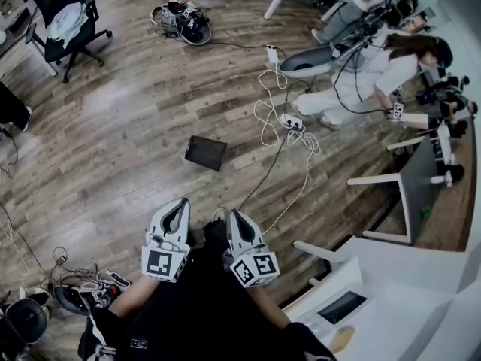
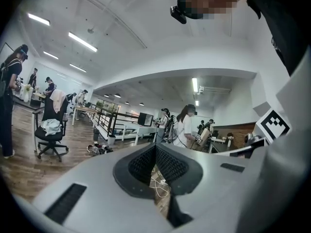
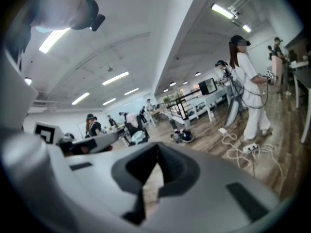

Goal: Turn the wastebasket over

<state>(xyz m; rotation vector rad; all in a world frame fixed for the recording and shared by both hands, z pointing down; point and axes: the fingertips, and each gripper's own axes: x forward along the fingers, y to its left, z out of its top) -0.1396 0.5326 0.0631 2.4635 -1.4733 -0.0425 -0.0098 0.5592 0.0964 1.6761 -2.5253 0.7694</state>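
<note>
The wastebasket (image 1: 205,153) is a dark rectangular bin on the wooden floor, ahead of both grippers and well apart from them. From above I cannot tell which way up it stands. My left gripper (image 1: 178,206) and right gripper (image 1: 234,216) are held side by side close to my body, both pointing towards the bin. In the left gripper view the left gripper (image 2: 155,148) has its jaws together with nothing between them. The right gripper (image 3: 158,148) looks the same in its own view. The bin does not show in either gripper view.
White cables and a power strip (image 1: 293,122) trail across the floor right of the bin. White desks (image 1: 406,277) stand at the right, with people (image 1: 368,74) seated beyond. An office chair (image 1: 64,21) and bags (image 1: 184,21) are farther off; cable clutter (image 1: 83,288) lies lower left.
</note>
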